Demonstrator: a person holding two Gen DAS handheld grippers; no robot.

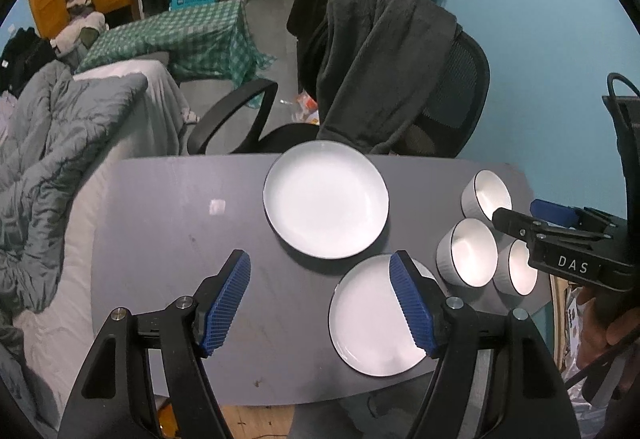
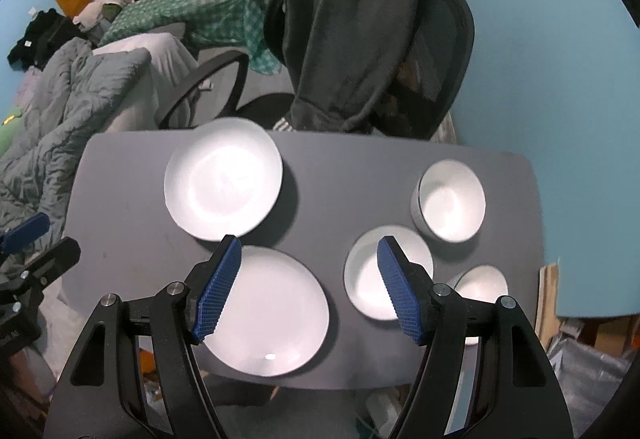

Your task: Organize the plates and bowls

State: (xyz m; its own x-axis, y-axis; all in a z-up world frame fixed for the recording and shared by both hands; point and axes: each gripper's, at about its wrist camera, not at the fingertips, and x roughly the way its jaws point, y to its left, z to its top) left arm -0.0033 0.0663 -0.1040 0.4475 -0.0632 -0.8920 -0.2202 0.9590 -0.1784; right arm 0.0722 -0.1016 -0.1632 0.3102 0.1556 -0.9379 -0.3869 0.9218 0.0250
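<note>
Two white plates and three white bowls, all dark-rimmed, sit apart on the grey counter (image 2: 120, 175).

Far plate (image 2: 223, 178): left of centre, close to the far edge, upright, empty.
Near plate (image 2: 276, 313): just near-side of the far plate and close to the counter's near edge. The two rims look close in the right wrist view; whether they touch I cannot tell.
Far bowl (image 2: 450, 201): right part of the counter, toward the far edge.
Middle bowl (image 2: 370, 285): between the near plate and the far bowl, partly hidden by a blue pad.
Near bowl (image 2: 482, 285): right near corner, partly hidden by the gripper body. In the left wrist view the three bowls sit in a tight cluster.

Left gripper (image 1: 320, 301): fingers spread wide, nothing between them, above the counter; its right pad overlaps the near plate's left part in its own view, contact not discernible.
Right gripper (image 2: 309, 287): fingers likewise wide apart and holding nothing, framing the gap between near plate and middle bowl. In the left wrist view it appears at the right edge over the bowl cluster.

Surroundings: black office chair (image 2: 436, 51) at the far side of the counter with a dark grey garment (image 2: 348, 23) draped over its back; grey quilt (image 1: 48, 143) on a bed at left; green checked cloth (image 1: 192, 35) farther back; teal wall (image 2: 540, 39) at right.
</note>
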